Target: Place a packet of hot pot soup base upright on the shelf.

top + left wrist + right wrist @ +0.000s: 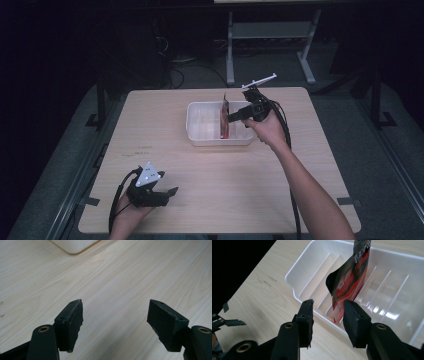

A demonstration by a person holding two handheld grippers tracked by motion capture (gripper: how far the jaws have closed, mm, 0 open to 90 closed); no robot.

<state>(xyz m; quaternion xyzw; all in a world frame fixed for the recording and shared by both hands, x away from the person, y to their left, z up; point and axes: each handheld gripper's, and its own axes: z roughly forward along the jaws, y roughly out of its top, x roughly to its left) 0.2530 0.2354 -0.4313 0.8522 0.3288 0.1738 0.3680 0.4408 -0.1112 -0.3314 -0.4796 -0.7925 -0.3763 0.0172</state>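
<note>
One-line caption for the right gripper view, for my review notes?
Open right tongs at the near rim of a white slotted tray, with a red and black packet standing upright in it.

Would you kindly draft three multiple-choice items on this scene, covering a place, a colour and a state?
1. Where does the packet stand?
A. Flat on the table
B. Upright in the white tray
C. Between the left gripper's jaws

2. What is the packet's main colouring?
A. Red and black
B. Blue
C. Green

3. How are the left gripper jaws?
A. Shut on a packet
B. Shut on nothing
C. Open over bare table

Answers: 1 B, it rises between the tray's dividers by the right gripper; 2 A, seen in the right gripper view; 3 C, a wide gap with wood between.
</note>
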